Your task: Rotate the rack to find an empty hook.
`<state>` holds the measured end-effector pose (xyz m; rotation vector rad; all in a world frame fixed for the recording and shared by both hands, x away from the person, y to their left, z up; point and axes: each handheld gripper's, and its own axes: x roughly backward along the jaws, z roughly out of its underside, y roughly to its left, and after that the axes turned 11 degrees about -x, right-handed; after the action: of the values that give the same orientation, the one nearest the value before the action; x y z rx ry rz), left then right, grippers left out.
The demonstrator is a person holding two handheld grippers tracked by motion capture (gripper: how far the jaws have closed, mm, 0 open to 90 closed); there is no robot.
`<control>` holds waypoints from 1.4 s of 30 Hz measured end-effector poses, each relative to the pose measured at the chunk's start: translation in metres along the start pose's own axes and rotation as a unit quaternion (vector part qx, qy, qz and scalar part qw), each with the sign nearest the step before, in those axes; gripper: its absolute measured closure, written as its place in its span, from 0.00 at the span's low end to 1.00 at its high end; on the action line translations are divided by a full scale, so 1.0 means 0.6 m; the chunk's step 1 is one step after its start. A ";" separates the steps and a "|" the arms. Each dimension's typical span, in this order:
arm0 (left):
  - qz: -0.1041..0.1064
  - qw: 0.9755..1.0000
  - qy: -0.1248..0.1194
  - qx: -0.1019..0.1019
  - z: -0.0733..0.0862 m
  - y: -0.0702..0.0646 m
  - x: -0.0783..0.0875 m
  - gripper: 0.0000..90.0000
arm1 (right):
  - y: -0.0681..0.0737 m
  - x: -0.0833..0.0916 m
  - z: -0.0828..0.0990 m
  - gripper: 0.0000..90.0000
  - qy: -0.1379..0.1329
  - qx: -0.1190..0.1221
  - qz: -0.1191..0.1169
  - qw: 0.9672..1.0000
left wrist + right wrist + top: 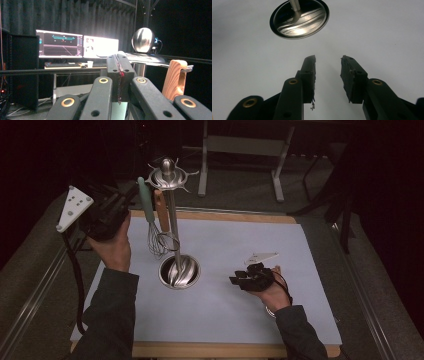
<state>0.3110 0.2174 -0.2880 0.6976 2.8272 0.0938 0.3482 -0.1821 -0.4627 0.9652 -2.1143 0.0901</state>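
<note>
A steel utensil stand (172, 220) rises from its round base (179, 271) on the pale blue mat (225, 305). From its hooked top (167, 174) hang a whisk with a mint-green handle (145, 200) and a wooden-handled tool (161, 210). My left gripper (127, 197) is held high, left of the hanging handles, jaws shut with nothing between them. In the left gripper view the shut gripper (119, 62) sits close to the wooden handle (176, 78) and the stand's ball top (143, 40). My right gripper (235, 279) rests low over the mat, open and empty, with its open tips (328, 60) facing the base (299, 18).
The mat lies on a wooden board (210, 350) whose edges show at front and back. Table legs (202, 165) stand behind it on the dark floor. Two lit monitors (77, 46) on a desk appear in the left gripper view. A cable (77, 285) trails from the left gripper.
</note>
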 end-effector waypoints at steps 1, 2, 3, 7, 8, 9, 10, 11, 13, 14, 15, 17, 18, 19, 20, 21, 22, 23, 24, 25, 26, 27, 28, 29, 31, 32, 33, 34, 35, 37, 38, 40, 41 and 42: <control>0.000 1.000 0.004 0.001 -0.001 0.002 -0.001 1.00 | 0.000 0.000 0.000 0.71 0.000 -0.001 0.000 1.000; 0.000 1.000 0.004 0.001 -0.001 0.002 -0.001 1.00 | 0.000 0.000 0.000 0.71 0.000 -0.001 0.000 1.000; -0.001 1.000 0.005 0.000 -0.001 0.003 -0.003 1.00 | -0.001 0.001 0.001 0.71 0.001 -0.002 0.001 1.000; -0.003 1.000 0.006 0.001 -0.001 0.006 -0.007 1.00 | -0.003 0.001 0.002 0.71 0.001 -0.003 0.002 1.000; -0.003 1.000 0.006 0.001 -0.001 0.006 -0.007 1.00 | -0.003 0.001 0.002 0.71 0.001 -0.003 0.002 1.000; -0.004 1.000 0.008 0.000 -0.001 0.007 -0.008 1.00 | -0.004 0.001 0.002 0.71 0.001 -0.004 0.002 1.000; -0.004 1.000 0.008 0.000 -0.001 0.007 -0.008 1.00 | -0.004 0.001 0.002 0.71 0.001 -0.004 0.002 1.000; -0.007 1.000 0.012 -0.001 -0.002 0.009 -0.010 1.00 | -0.005 0.002 0.003 0.71 0.001 -0.003 0.002 1.000; -0.011 1.000 0.015 -0.001 -0.002 0.012 -0.012 1.00 | -0.005 0.002 0.003 0.71 0.001 -0.003 0.003 1.000; -0.011 1.000 0.015 -0.001 -0.002 0.012 -0.012 1.00 | -0.006 0.002 0.003 0.71 0.001 -0.003 0.003 1.000; -0.012 1.000 0.019 0.002 -0.001 0.015 -0.015 1.00 | -0.006 0.002 0.003 0.71 0.001 -0.003 0.003 1.000; -0.011 1.000 0.019 0.002 -0.002 0.015 -0.016 1.00 | -0.007 0.003 0.004 0.71 0.001 -0.004 0.003 1.000; -0.011 1.000 0.019 0.001 -0.002 0.014 -0.015 1.00 | -0.007 0.003 0.004 0.71 0.000 -0.005 0.003 1.000; -0.012 1.000 0.017 0.001 -0.003 0.014 -0.015 1.00 | -0.007 0.003 0.004 0.71 0.000 -0.006 0.003 1.000; -0.012 1.000 0.017 0.001 -0.003 0.014 -0.015 1.00 | -0.007 0.003 0.004 0.71 0.000 -0.006 0.003 1.000; -0.010 1.000 0.013 0.001 -0.004 0.013 -0.012 1.00 | -0.008 0.003 0.005 0.71 0.001 -0.005 0.003 1.000; -0.010 1.000 0.013 0.001 -0.004 0.013 -0.012 1.00 | -0.008 0.003 0.005 0.71 0.001 -0.005 0.003 1.000; -0.008 1.000 0.007 -0.003 -0.006 0.010 -0.009 1.00 | -0.009 0.002 0.006 0.71 0.001 -0.005 0.003 1.000; -0.008 1.000 0.007 -0.003 -0.006 0.010 -0.009 1.00 | -0.009 0.002 0.006 0.71 0.001 -0.005 0.003 1.000; -0.004 1.000 0.003 -0.009 -0.010 0.006 -0.007 1.00 | -0.009 0.001 0.007 0.71 0.003 -0.008 0.003 1.000; -0.004 1.000 0.003 -0.009 -0.010 0.006 -0.007 1.00 | -0.009 0.001 0.007 0.71 0.003 -0.008 0.003 1.000; -0.002 1.000 0.006 -0.016 -0.013 0.004 -0.008 1.00 | -0.010 0.001 0.008 0.71 0.004 -0.008 0.004 1.000; -0.002 1.000 0.006 -0.016 -0.013 0.004 -0.008 1.00 | -0.010 0.001 0.008 0.71 0.004 -0.008 0.004 1.000; -0.004 1.000 0.009 -0.020 -0.015 0.003 -0.009 1.00 | -0.010 0.001 0.009 0.71 0.003 -0.008 0.004 1.000; -0.005 1.000 0.011 -0.018 -0.016 0.005 -0.012 1.00 | -0.009 0.002 0.009 0.71 0.002 -0.008 0.003 1.000; -0.005 1.000 0.011 -0.018 -0.016 0.005 -0.012 1.00 | -0.009 0.002 0.009 0.71 0.002 -0.008 0.003 1.000; -0.003 1.000 0.012 -0.019 -0.016 0.006 -0.013 1.00 | -0.010 0.002 0.009 0.71 0.001 -0.007 0.003 1.000; -0.003 1.000 0.012 -0.019 -0.016 0.006 -0.013 1.00 | -0.010 0.002 0.009 0.71 0.001 -0.007 0.003 1.000; -0.003 1.000 0.013 -0.022 -0.017 0.006 -0.013 1.00 | -0.011 0.002 0.009 0.71 0.000 -0.007 0.003 1.000; -0.004 1.000 0.015 -0.021 -0.016 0.008 -0.015 1.00 | -0.011 0.003 0.009 0.71 0.001 -0.009 0.004 1.000; -0.004 1.000 0.015 -0.021 -0.016 0.008 -0.015 1.00 | -0.011 0.003 0.009 0.71 0.001 -0.009 0.004 1.000; -0.004 1.000 0.017 -0.018 -0.014 0.010 -0.016 1.00 | -0.012 0.002 0.010 0.71 0.001 -0.010 0.004 1.000; -0.004 1.000 0.017 -0.015 -0.013 0.012 -0.018 1.00 | -0.012 0.003 0.011 0.71 0.001 -0.010 0.004 1.000; -0.004 1.000 0.017 -0.015 -0.012 0.013 -0.019 1.00 | -0.013 0.003 0.011 0.71 0.001 -0.010 0.004 1.000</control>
<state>0.3226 0.2187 -0.2775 0.6843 2.8557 0.1468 0.3482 -0.1909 -0.4680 0.9447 -2.1137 0.0727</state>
